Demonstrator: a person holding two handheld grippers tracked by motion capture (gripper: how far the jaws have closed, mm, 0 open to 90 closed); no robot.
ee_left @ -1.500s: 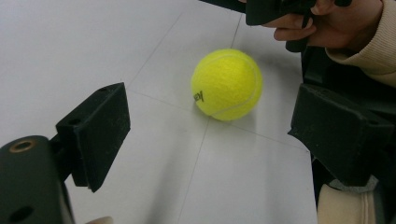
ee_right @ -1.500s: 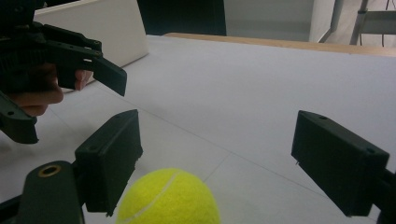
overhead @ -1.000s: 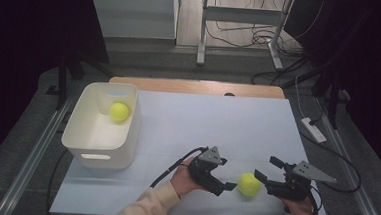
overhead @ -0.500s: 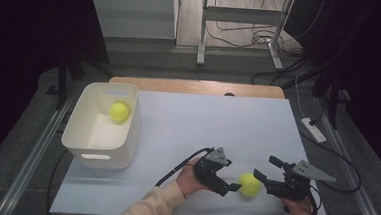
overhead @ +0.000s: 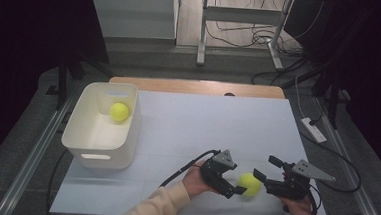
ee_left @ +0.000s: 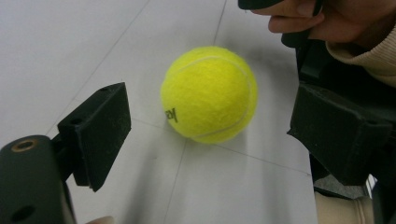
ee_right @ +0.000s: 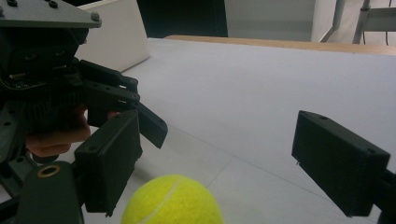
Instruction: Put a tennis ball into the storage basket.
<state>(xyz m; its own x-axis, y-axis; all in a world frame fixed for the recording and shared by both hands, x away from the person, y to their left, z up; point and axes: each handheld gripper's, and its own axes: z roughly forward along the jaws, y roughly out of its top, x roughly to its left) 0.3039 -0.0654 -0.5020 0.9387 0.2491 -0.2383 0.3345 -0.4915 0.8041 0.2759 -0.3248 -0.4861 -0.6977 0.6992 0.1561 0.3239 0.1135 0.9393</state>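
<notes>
While the tennis ball (overhead: 249, 183) is kept at the table's (overhead: 218, 119) five o'clock, the spread left gripper (overhead: 226, 182) has been brought closer; the right gripper (overhead: 267, 175) is held spread at its three o'clock.

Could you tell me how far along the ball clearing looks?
One ball already lies in the white bin. The second ball sits on the table between both open tongs, left and right, not gripped. Gripping it and binning it remain.
</notes>
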